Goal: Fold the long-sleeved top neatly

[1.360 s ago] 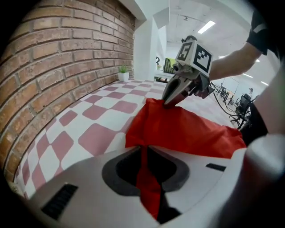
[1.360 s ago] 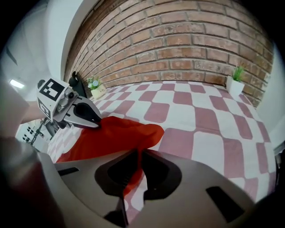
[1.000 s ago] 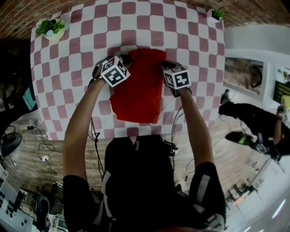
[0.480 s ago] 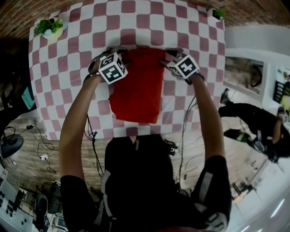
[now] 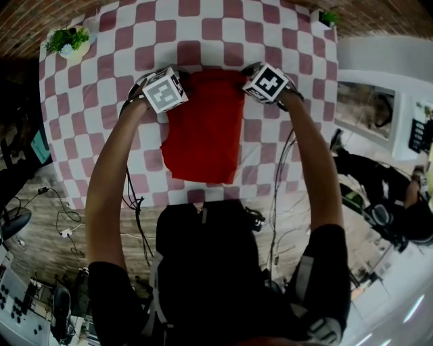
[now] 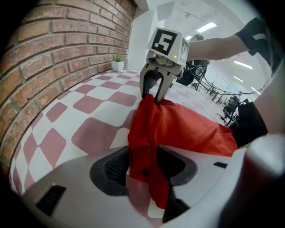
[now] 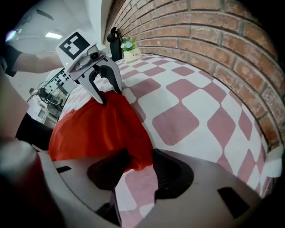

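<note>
You seemed to be finishing a fold, letting go of the top's far edge. Your left gripper (image 6: 144, 162), pointing steeply down, had just been opening, and the top (image 5: 203, 128) hung slack between its parted jaws. Your right gripper (image 7: 136, 167), also pointing down, had opened, then eased in slightly, with a corner loose between its jaws. Next, lift both clear without dragging the cloth.

Open across the table (image 5: 101, 128) left and right of the top (image 5: 203, 135), and along the near edge. Shut off beyond the far edge by brick wall (image 7: 213, 26). Crowded only at the far corners: pot plant (image 5: 69, 42) left, small plant (image 5: 327, 19) right.
</note>
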Motion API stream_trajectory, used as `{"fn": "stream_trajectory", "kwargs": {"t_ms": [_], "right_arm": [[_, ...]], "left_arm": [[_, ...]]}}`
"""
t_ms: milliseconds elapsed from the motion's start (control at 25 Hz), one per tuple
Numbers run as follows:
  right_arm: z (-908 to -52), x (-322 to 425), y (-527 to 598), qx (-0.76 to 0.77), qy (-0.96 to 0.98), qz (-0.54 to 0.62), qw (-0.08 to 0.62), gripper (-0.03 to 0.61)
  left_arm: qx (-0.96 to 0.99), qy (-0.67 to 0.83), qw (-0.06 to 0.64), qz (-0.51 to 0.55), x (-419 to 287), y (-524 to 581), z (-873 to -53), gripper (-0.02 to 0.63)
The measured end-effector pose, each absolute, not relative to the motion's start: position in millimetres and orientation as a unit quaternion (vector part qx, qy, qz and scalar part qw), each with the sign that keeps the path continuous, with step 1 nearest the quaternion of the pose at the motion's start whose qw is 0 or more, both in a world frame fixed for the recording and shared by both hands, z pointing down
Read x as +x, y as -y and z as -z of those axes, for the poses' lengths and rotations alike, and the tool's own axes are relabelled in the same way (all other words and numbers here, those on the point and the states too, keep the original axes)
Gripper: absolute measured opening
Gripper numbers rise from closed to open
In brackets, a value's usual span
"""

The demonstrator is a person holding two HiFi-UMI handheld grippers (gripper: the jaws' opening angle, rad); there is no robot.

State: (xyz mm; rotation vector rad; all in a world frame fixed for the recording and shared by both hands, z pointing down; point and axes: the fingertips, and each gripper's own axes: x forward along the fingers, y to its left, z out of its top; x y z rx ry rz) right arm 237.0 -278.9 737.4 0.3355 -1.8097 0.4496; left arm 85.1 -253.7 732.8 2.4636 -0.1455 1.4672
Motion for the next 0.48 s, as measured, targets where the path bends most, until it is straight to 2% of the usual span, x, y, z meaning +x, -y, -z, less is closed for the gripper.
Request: {"fn": "stream_trajectory", "kwargs": {"t_ms": [80, 160, 240, 480], "right_arm": [[-740, 236, 278, 0.144, 0.777, -0.195, 0.581, 0.174], [-740, 235, 275, 0.144, 0.78, -0.203, 0.573, 0.084], [-737, 232, 272, 0.149, 0.784, -0.195, 0.57, 0.071], [-709, 228, 280, 0.194, 0.794, -0.17, 0.55, 0.066]], "left_arm": [[0.85, 0.044, 0.15, -0.503, 84, 253, -734, 0.19], [0.85, 0.029, 0.15, -0.503, 84, 248, -731, 0.112], [0.851, 0.02, 0.139, -0.506, 85, 243, -730, 0.074], [0.863, 0.05, 0.106, -0.492, 84, 258, -718, 0.058]]}}
